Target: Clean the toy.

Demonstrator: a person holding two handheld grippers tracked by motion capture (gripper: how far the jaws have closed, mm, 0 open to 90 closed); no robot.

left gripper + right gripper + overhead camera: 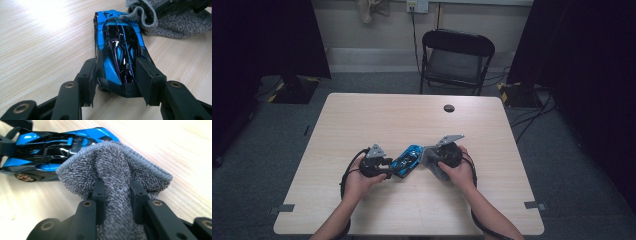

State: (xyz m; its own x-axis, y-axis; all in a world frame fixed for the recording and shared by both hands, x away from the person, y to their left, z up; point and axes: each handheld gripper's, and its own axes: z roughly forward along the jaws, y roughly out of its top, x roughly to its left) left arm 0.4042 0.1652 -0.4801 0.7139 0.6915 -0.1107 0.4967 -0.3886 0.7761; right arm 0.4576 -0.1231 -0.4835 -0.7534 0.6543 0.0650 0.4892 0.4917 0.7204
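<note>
I'm pinning the blue toy car [120, 53] mid-counter in my left claw [116, 80] | right claw [117, 195] is clenching the grey cloth [115, 170] against its far end | wiping step, I reckon; next: drag along bodywork.

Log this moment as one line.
left gripper: shut on toy car | right gripper: shut on grey cloth | cloth touching car

A pale wooden table [362, 115] stands on grey carpet [572, 165]; a black folding chair [456, 60] sits behind it, flanked by dark curtains [267, 35].
</note>
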